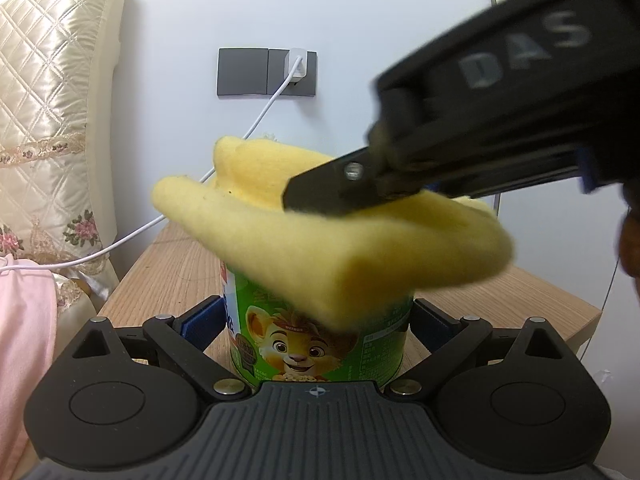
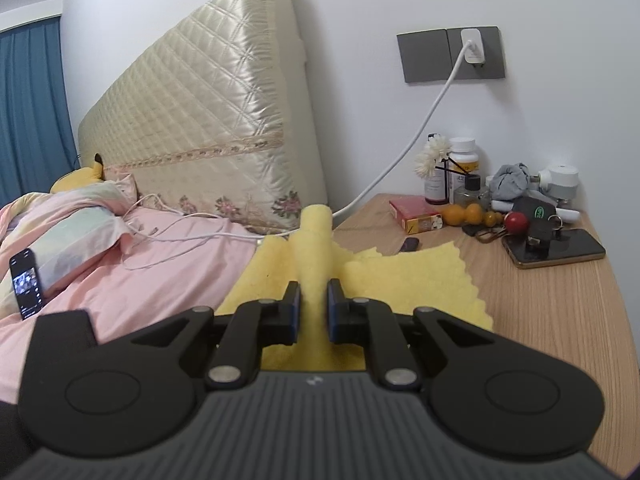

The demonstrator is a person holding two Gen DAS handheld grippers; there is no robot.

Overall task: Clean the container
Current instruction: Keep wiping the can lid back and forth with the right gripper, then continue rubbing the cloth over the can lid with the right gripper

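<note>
Judged to be at the wiping step: yellow cloth (image 1: 320, 236) pressed over the top of the green can (image 1: 320, 344), which stood upright on the wooden bedside table (image 1: 168, 280). Held on both sides by the left gripper (image 1: 318, 320), blue pads against the can wall, so clenched on it. Seen in the right wrist view: right gripper (image 2: 313, 312) pinching a ridge of the same cloth (image 2: 316, 240) between its 2 pads, jaws nearly closed around the fold.

Next move probably called for rubbing the cloth across the rim and then down the side, with the can kept steady and not tipped.

Shown only in the left view: the can itself and the right gripper (image 1: 320, 192) coming from above at a slant. Shown only in the right view: the far clutter, namely bottles (image 2: 464, 168), a phone (image 2: 556, 252) and a red box (image 2: 416, 214), well apart from the cloth. Can fully hidden there under the cloth.
</note>
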